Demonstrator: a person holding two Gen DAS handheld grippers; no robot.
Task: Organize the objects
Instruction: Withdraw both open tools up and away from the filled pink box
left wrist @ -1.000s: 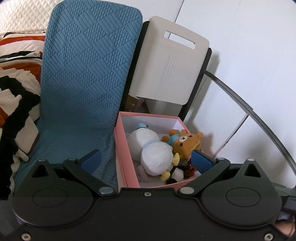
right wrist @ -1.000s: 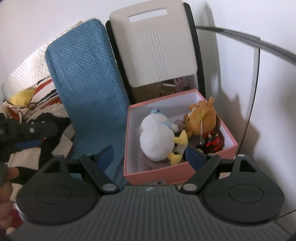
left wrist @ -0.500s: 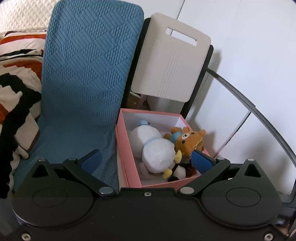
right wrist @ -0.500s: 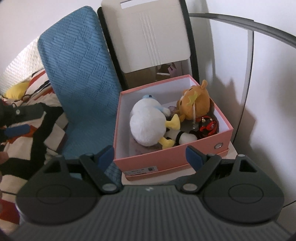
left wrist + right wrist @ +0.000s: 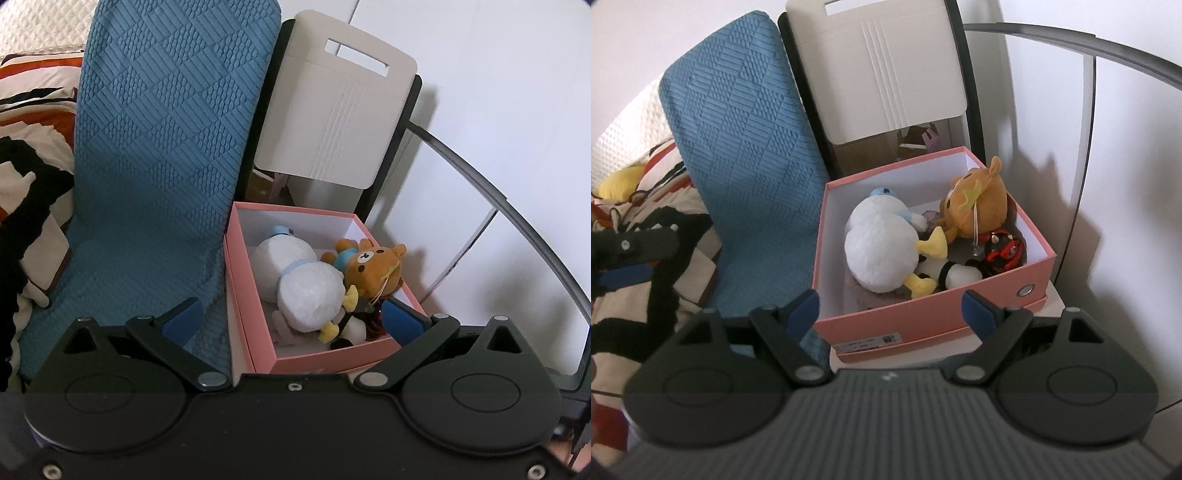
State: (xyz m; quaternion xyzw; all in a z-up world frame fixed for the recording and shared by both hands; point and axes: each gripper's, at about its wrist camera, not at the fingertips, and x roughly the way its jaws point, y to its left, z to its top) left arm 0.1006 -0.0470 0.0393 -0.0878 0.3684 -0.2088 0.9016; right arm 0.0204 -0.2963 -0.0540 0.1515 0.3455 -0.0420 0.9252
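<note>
A pink open box (image 5: 255,314) (image 5: 923,325) holds a white duck plush (image 5: 303,284) (image 5: 879,243), a brown bear plush (image 5: 376,266) (image 5: 979,210), a red and black toy (image 5: 1004,251) and a small black and white toy (image 5: 956,275). My left gripper (image 5: 291,319) is open and empty, just in front of and above the box. My right gripper (image 5: 892,308) is open and empty, over the box's near wall. The left gripper also shows in the right wrist view (image 5: 624,258), out to the left over the bedding.
A blue textured cushion (image 5: 166,147) (image 5: 746,155) leans left of the box. A white folding chair back (image 5: 340,122) (image 5: 886,66) stands behind it. Striped bedding (image 5: 26,184) (image 5: 646,240) lies at left. A white wall and grey curved rail (image 5: 498,195) are at right.
Both grippers have drawn back and up from the box, which now sits lower and more fully in each view. Both stay open and the toys have not moved.
</note>
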